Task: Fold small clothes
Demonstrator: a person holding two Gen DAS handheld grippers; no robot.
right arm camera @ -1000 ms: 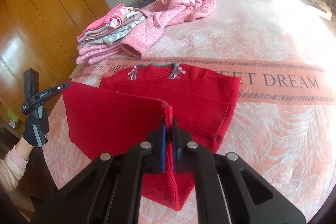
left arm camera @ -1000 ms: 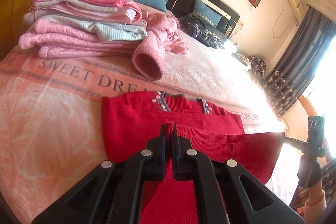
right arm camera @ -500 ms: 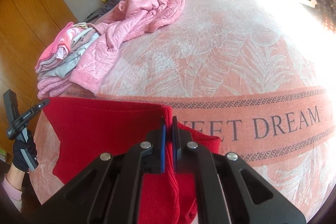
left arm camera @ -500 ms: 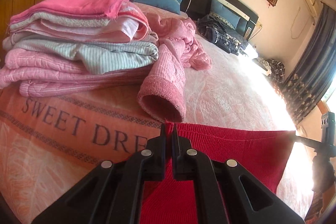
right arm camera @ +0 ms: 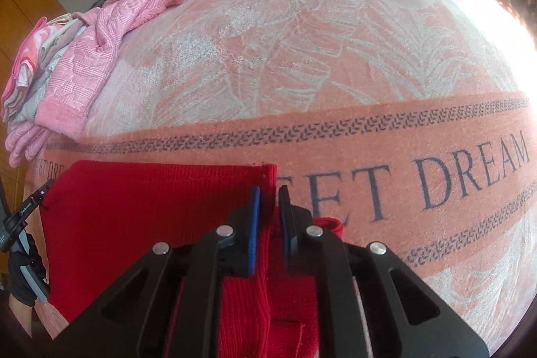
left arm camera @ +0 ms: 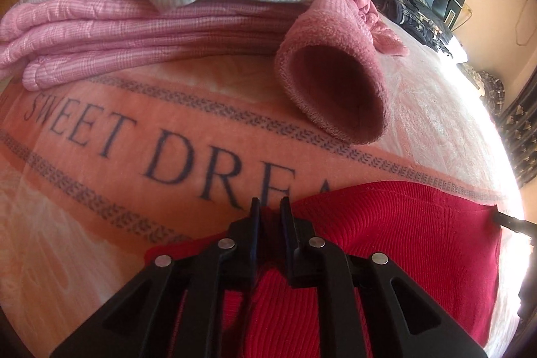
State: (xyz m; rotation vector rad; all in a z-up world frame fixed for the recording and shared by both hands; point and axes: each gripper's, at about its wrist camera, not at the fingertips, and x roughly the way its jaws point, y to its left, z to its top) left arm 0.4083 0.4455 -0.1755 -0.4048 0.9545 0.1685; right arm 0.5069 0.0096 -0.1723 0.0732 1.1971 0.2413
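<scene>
Left wrist view: the left gripper (left arm camera: 268, 207) is down low over the bedspread (left arm camera: 100, 176) now, where a second ago it rode high above the spread-out red sweater (left arm camera: 402, 240). Its jaws have eased a little apart, a fold of red knit sitting loosely between them. Ahead of the tips lies the open pink cuff (left arm camera: 339, 93), and beyond it to the left the stack of folded clothes (left arm camera: 134, 12). Out to the right, the other tool's tip meets the sweater's far corner.

Right wrist view: the right gripper (right arm camera: 270, 203) shows the same story, jaws parted slightly with the red sweater's (right arm camera: 151, 213) folded edge between the blue pads (right arm camera: 255, 207). The collar seen earlier is now covered. The hem has been carried over, so this fold looks laid; letting go and smoothing should come next.
</scene>
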